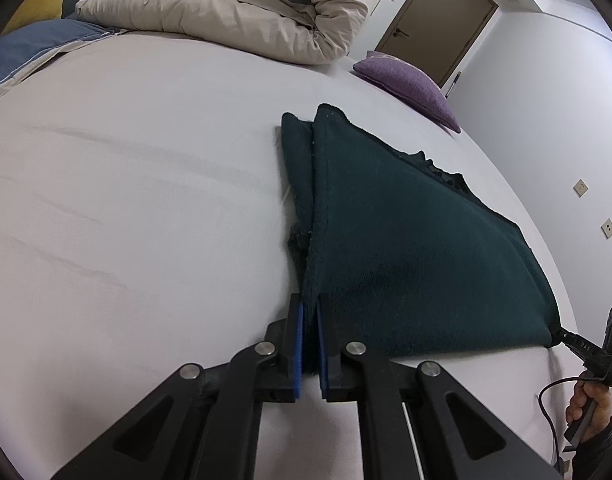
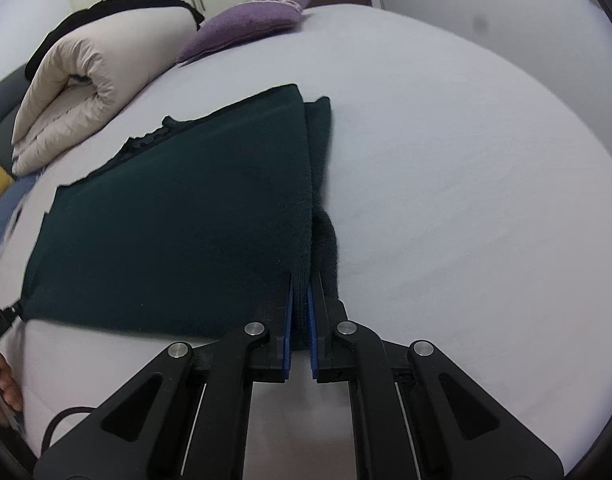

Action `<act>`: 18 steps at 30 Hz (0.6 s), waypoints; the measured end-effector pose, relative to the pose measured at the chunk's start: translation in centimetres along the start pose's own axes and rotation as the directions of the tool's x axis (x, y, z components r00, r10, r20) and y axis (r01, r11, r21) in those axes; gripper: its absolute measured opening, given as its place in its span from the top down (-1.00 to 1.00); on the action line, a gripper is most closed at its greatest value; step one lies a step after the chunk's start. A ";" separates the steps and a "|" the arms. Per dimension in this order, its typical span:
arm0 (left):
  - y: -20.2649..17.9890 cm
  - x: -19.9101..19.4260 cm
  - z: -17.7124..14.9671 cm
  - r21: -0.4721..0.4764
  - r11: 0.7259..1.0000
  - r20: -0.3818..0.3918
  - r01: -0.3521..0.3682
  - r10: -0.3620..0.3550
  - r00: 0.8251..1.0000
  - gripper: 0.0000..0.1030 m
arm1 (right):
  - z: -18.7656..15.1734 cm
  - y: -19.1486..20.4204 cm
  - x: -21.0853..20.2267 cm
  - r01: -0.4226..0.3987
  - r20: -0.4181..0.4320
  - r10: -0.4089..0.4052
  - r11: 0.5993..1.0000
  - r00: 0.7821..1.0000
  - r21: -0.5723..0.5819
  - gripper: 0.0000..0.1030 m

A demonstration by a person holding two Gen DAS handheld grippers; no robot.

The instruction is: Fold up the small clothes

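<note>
the dark green knit garment [image 1: 406, 248] lies on the bed [image 1: 146, 200], seemingly folded once. the left gripper [image 1: 311, 344] and right gripper [image 2: 300, 328] each pinch a near corner, fingers closed on cloth. probably another fold is left.

Garment [image 1: 406, 240] corners hidden between both grippers' pads

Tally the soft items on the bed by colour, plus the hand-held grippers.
Dark green garment: 1
Beige rolled duvet: 1
Purple cushion: 1
Hand-held grippers, left and right, both clamped on the garment: 2
Total: 5
</note>
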State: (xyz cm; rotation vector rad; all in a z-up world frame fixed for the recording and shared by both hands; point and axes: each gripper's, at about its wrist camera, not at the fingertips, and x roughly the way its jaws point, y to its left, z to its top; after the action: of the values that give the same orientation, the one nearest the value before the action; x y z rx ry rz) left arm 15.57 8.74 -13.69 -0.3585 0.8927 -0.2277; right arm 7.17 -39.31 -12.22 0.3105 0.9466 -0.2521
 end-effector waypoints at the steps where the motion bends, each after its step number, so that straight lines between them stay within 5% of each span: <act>1: 0.0 0.1 0.0 -0.003 1.000 -0.001 -0.001 0.001 1.000 0.85 | 0.0 -0.3 0.3 -0.002 -0.007 0.002 1.000 1.000 0.010 0.90; 18: 0.8 0.8 0.2 -0.012 1.000 -0.014 -0.004 0.004 1.000 0.81 | -0.1 -2.0 0.3 -0.060 -0.034 0.064 0.993 0.997 0.103 0.91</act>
State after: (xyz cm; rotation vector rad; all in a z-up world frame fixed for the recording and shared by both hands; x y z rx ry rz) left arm 16.29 9.21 -14.47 -0.3662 0.9086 -0.2217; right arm 6.60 -41.14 -12.80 0.4390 0.9608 -0.2386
